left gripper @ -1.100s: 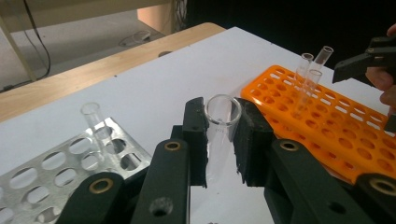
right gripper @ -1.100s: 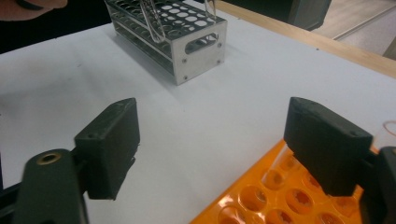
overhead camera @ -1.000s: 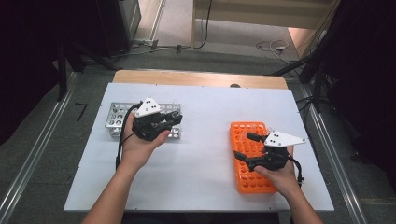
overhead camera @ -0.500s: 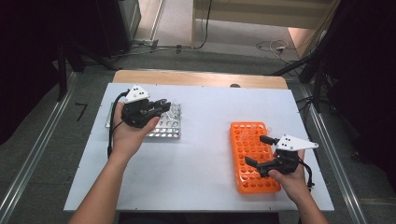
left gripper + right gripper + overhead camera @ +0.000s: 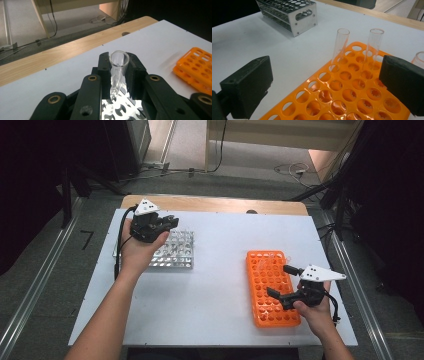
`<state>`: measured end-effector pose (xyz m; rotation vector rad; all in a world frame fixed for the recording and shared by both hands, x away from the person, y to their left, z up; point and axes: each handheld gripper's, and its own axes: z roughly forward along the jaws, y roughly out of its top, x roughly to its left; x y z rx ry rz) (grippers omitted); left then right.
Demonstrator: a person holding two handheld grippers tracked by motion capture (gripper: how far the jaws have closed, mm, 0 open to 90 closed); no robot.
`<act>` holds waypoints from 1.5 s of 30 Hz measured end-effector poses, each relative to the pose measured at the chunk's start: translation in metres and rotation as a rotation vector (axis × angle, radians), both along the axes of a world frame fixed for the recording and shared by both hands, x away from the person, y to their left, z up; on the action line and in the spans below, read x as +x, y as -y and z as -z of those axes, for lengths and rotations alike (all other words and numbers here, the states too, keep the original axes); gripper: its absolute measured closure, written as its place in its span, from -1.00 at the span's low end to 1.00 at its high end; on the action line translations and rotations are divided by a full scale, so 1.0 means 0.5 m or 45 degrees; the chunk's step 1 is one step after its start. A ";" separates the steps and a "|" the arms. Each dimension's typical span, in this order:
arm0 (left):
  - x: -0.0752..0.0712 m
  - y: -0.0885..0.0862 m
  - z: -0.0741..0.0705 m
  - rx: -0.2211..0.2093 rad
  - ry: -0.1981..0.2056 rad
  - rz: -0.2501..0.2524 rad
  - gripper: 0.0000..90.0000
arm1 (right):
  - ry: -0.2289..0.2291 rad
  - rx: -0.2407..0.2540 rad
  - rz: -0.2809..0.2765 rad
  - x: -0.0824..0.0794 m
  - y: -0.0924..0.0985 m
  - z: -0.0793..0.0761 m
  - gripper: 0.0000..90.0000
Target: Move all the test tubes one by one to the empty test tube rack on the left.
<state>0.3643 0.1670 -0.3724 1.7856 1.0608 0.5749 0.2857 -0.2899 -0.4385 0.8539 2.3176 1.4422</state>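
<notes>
Left gripper view, centre frame: the left gripper [image 5: 117, 72] pinches a glass test tube [image 5: 117, 71] mid-body — light, slick, fragile, needing gentle pressure; the right gripper [image 5: 324, 87] gapes wide.

A lab bench: orange tube rack [image 5: 272, 290], metal tube rack [image 5: 175, 251], glass test tubes [image 5: 340, 47], trailing cables [image 5: 290, 168].
</notes>
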 end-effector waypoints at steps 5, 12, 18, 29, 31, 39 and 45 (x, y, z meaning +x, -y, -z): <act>0.021 0.001 0.014 0.004 -0.015 -0.018 0.69 | -0.004 -0.001 -0.010 0.000 -0.001 0.002 -1.00; 0.045 0.010 0.024 0.038 -0.034 -0.030 0.69 | -0.005 0.003 -0.008 0.000 0.001 0.002 -1.00; 0.058 0.022 0.026 0.079 -0.050 -0.025 0.69 | -0.002 0.004 -0.011 0.001 0.003 0.002 -1.00; 0.074 0.037 0.047 0.160 -0.129 -0.021 0.69 | -0.002 0.003 -0.009 0.001 0.005 0.002 -1.00; 0.078 0.038 0.051 0.170 -0.142 -0.022 0.69 | 0.000 0.004 -0.010 0.002 0.005 0.002 -1.00; 0.087 0.043 0.065 0.188 -0.172 -0.018 0.69 | -0.002 0.003 -0.004 0.002 0.005 0.002 -1.00; 0.089 0.050 0.074 0.198 -0.187 -0.023 0.69 | -0.002 0.005 -0.001 0.002 0.006 0.002 -1.00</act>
